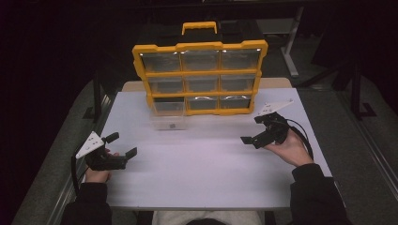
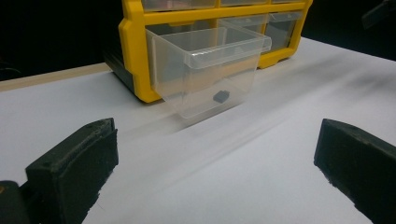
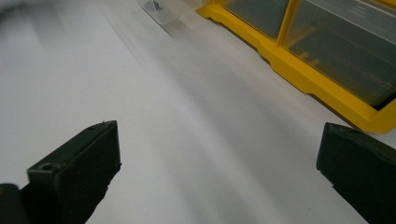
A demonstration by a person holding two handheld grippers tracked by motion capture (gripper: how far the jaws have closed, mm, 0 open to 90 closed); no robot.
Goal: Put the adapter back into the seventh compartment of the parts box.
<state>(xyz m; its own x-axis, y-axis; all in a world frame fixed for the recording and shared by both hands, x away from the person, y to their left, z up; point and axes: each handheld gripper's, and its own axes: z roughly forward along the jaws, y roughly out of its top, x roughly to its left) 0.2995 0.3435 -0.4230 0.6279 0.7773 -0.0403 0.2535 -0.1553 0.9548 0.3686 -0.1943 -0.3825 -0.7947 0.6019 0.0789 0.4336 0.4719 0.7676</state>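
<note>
The clear plastic drawer [image 2: 205, 70] with a small dark part inside was pulled out of the bottom-left slot of the yellow nine-drawer organizer [image 1: 201, 71] on the white table [image 1: 206, 173]. Left gripper [image 1: 123, 145] and right gripper [image 1: 252, 130] both sat wide open, holding nothing, well apart.

A clear plastic drawer [image 2: 205, 70] sticks halfway out of the bottom-left slot of the yellow organizer [image 1: 201, 75], upright, straight ahead of the left claw [image 2: 215, 172] and well apart from it. A small dark piece [image 2: 220, 96] lies on its floor.
</note>
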